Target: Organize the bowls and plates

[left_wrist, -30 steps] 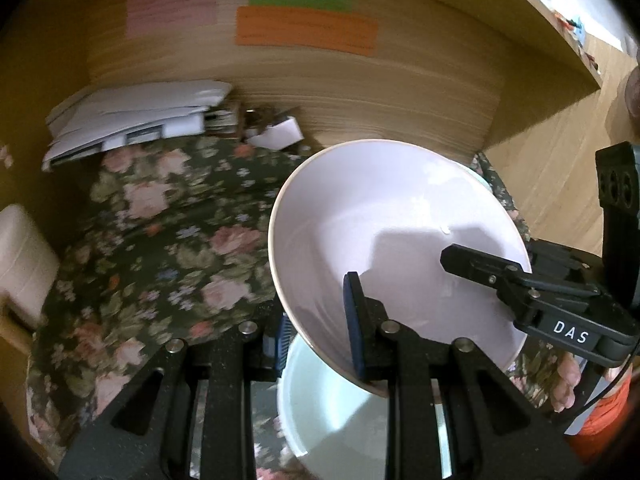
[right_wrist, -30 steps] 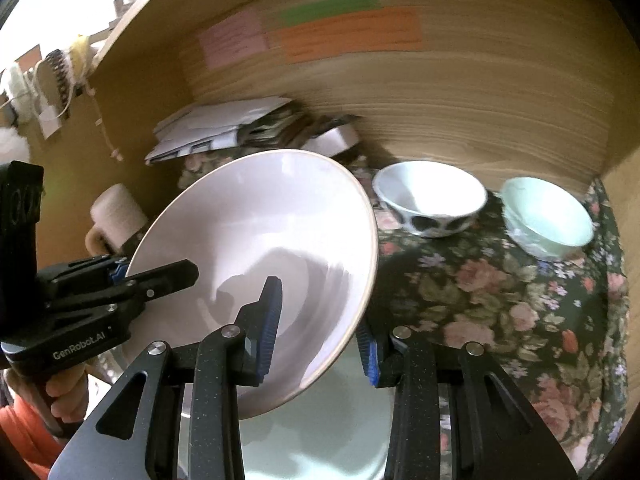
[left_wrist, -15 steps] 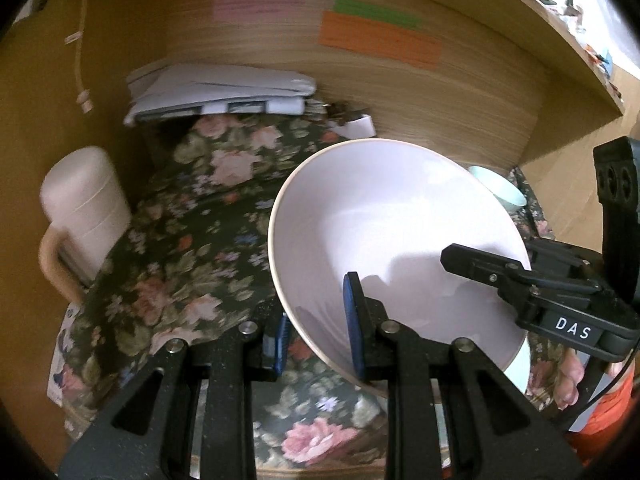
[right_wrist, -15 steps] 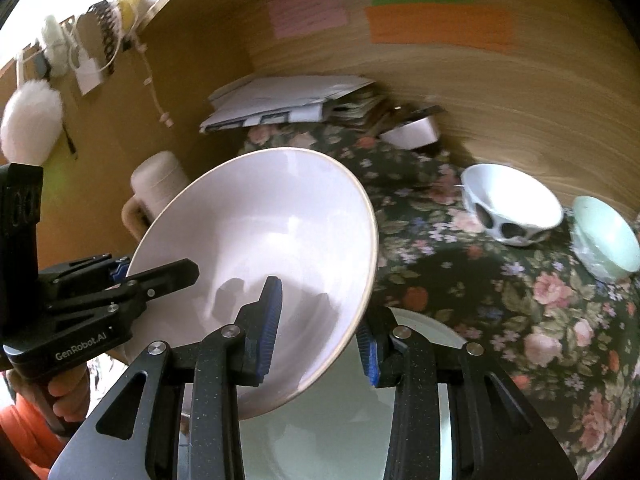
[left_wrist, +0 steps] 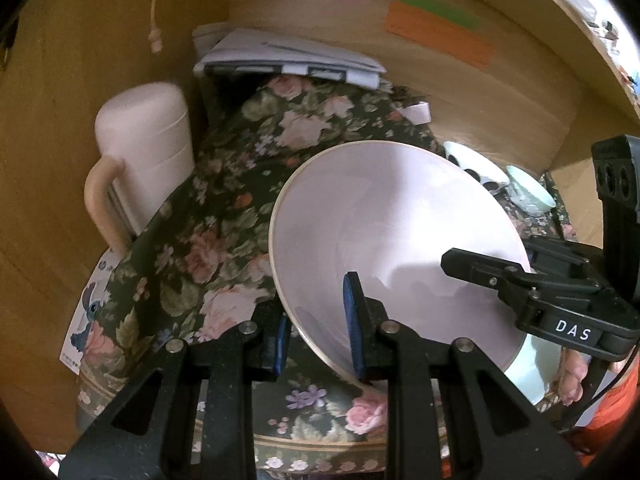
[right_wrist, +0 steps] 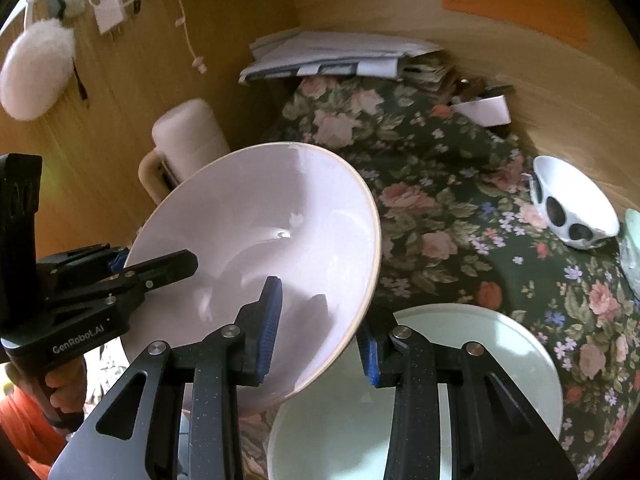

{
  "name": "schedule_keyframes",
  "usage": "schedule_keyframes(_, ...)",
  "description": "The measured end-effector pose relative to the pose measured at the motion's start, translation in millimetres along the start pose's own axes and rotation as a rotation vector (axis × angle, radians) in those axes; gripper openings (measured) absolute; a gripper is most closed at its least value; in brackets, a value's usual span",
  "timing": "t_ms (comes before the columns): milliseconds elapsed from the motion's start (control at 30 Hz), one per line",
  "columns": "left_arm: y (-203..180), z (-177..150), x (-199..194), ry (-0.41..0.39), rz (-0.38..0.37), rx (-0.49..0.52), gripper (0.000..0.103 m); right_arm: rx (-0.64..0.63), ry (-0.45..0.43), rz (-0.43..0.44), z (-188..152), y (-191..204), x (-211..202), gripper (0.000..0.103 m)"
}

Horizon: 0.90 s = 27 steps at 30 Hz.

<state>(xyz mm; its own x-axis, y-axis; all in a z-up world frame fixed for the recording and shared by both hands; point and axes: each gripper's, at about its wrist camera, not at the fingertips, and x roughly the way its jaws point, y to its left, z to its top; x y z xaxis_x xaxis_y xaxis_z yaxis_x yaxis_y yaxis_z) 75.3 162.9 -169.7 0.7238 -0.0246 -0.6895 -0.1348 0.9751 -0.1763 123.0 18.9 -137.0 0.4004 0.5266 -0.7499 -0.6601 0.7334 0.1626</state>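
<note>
Two grippers held one large white bowl [left_wrist: 392,232] between them, tilted above the floral-clothed bench [left_wrist: 224,216]. My left gripper [left_wrist: 318,336] had its fingers clenched on the near rim, and my right gripper [right_wrist: 320,324] gripped the opposite rim. Below sat a pale green plate [right_wrist: 472,360]; a spotted bowl [right_wrist: 572,204] and a mint bowl [left_wrist: 532,196] stood far right.

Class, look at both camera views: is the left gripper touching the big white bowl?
Touching. In the left wrist view the left gripper has a blue pad on each side of the white bowl's rim, clamped on its wall.
</note>
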Motion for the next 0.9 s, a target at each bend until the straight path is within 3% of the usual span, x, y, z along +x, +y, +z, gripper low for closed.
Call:
schedule_keyframes(500,32,-16,25,0.061,0.012,-0.051,0.024,-0.036,0.116,-0.002,2,11,41,0.032)
schedule_keyframes(900,32,-17,33,0.07,0.008,-0.042,0.024,-0.013,0.173,0.018,-1,5,55,0.034)
